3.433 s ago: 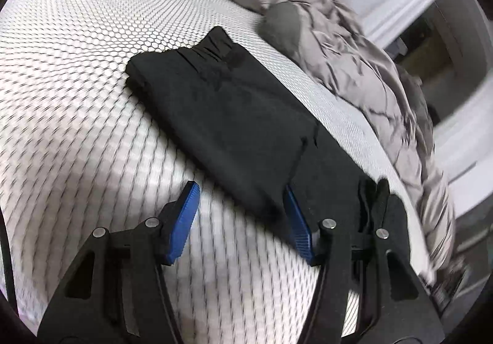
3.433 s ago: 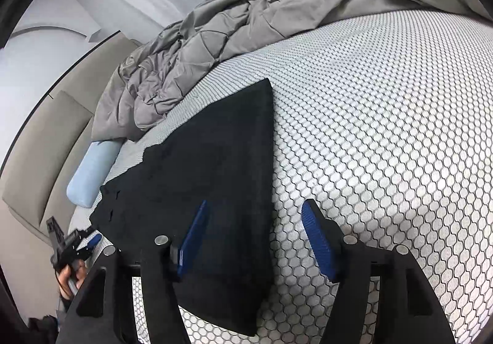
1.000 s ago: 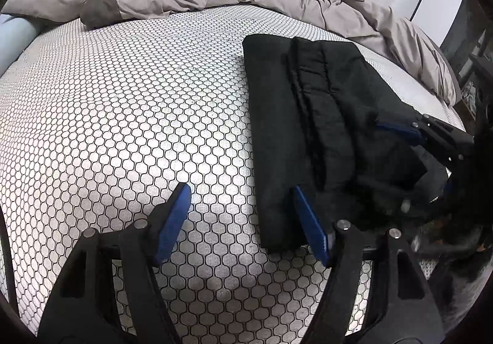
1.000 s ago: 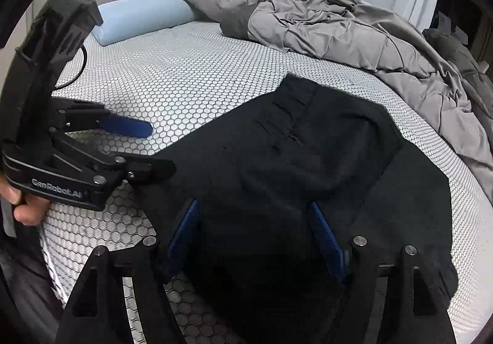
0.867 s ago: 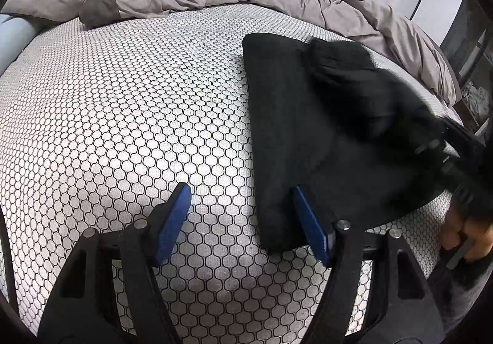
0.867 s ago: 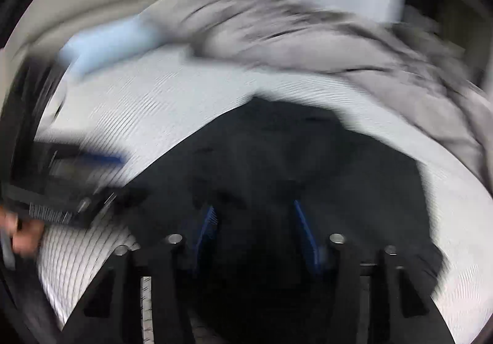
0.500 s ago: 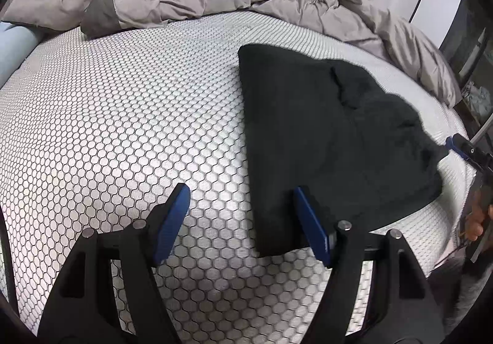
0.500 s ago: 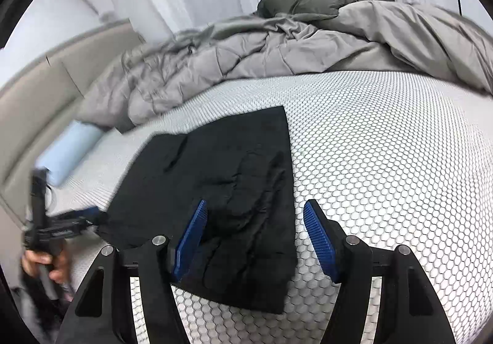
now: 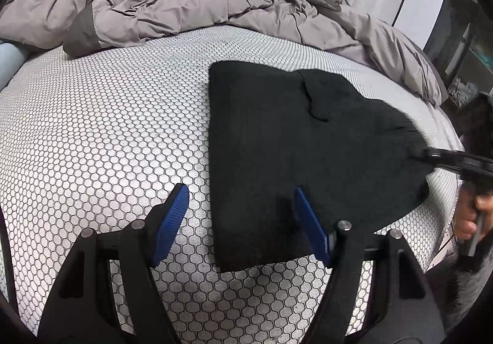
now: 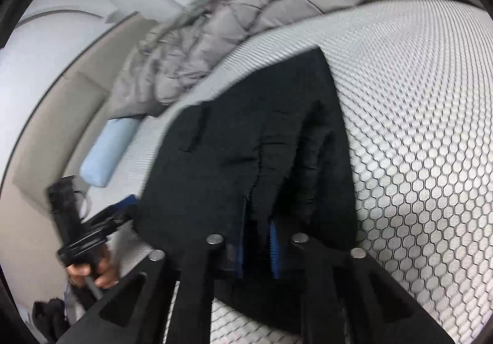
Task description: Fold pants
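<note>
**Black pants on the bed, right gripper pinching an edge**

The black pants (image 9: 277, 153) lie folded on the honeycomb-patterned mattress cover (image 9: 107, 134), toward its right part in the left wrist view, one straight edge running toward the camera. The left gripper (image 9: 240, 220) hangs over the near corner of the pants with its blue pads spread wide, grasping nothing; one pad is above the bare cover, the other above the black cloth.

The right gripper (image 10: 255, 248) has its blue pads drawn close together with a fold of the pants' edge clamped between them, the cloth bunching in ridges just ahead of the fingers. In the left wrist view this gripper reaches in from the right edge of the bed (image 9: 456, 159), at the pants' far corner.

A rumpled grey duvet (image 9: 185, 5) is heaped along the far side of the mattress, near the pants' far edge but not covering them. A pale blue pillow (image 10: 107, 153) rests by the beige headboard (image 10: 61, 116), well apart from the pants. The right wrist view is motion-blurred.
</note>
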{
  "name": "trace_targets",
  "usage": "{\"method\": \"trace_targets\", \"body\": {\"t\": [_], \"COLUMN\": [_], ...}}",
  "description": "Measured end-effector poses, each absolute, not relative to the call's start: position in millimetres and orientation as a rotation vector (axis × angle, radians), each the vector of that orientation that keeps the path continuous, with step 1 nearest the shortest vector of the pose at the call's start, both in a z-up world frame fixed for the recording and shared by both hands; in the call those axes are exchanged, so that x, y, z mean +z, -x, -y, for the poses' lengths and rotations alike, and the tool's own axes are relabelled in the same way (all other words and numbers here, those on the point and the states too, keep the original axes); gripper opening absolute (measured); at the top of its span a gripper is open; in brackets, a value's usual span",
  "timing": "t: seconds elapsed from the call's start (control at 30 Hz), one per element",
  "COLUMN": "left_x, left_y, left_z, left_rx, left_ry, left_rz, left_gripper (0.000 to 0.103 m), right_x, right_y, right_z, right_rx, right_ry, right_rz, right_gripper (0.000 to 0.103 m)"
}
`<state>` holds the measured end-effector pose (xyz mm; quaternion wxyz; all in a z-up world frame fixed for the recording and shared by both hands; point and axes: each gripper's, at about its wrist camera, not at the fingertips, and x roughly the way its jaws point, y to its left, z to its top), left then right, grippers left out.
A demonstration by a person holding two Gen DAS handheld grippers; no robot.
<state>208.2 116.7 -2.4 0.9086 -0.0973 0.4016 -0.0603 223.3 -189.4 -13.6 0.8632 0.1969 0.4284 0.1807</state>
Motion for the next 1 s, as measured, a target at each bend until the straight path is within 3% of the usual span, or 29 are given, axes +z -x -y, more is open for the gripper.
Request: {"method": "trace_targets", "body": {"t": [0.13,0.27,0.33,0.4,0.43,0.67,0.7,0.77,0.9,1.0], "left_x": [-2.5,-9.6,-10.8,-11.5,-12.6,-21.2,-23.1,-24.6,-23.3,-24.1], "left_y": [-207.6,-212.9,-214.4,-215.6,-216.8,-225.0,-226.0,-225.7,-217.4,-211.3], "left_z": [-123.1,-122.1,-120.6,-117.5,-115.1,-104.0,-102.6,-99.3,-84.6,-75.0], "left_rx": [-0.118,-0.111,-0.121,-0.13,-0.133,-0.157,-0.171,-0.202,-0.253,-0.285], "left_ry": [0.226,0.226,0.23,0.227,0.222,0.227,0.238,0.26,0.217,0.171], "left_rz": [-0.826,-0.861,-0.868,-0.871,-0.875,-0.912,-0.922,-0.935,-0.943,-0.96], "left_gripper": [0.068,0.068,0.068,0.068,0.068,0.069,0.069,0.068,0.069,0.069], "right_x": [20.8,-20.9,-28.2,-17.1,-14.4,-46.2,-46.1,-37.9,-8.9,-21.0], "right_y": [-187.1,-199.4,-203.7,-199.2,-198.6,-235.1,-239.1,-240.9,-247.4,-252.0], "right_z": [185.0,191.1,206.1,218.2,220.9,215.8,215.5,210.6,198.9,197.1], "right_rx": [0.43,0.273,0.32,0.357,0.367,0.408,0.401,0.419,0.395,0.273], "right_ry": [-0.319,-0.248,-0.37,-0.439,-0.453,-0.522,-0.533,-0.5,-0.388,-0.241], "right_rz": [-0.819,-0.946,-0.971,-0.919,-0.897,-0.993,-0.993,-0.97,-0.89,-0.966], "right_gripper": [0.01,0.016,0.023,0.047,0.049,0.049,0.04,0.012,0.011,0.026]}}
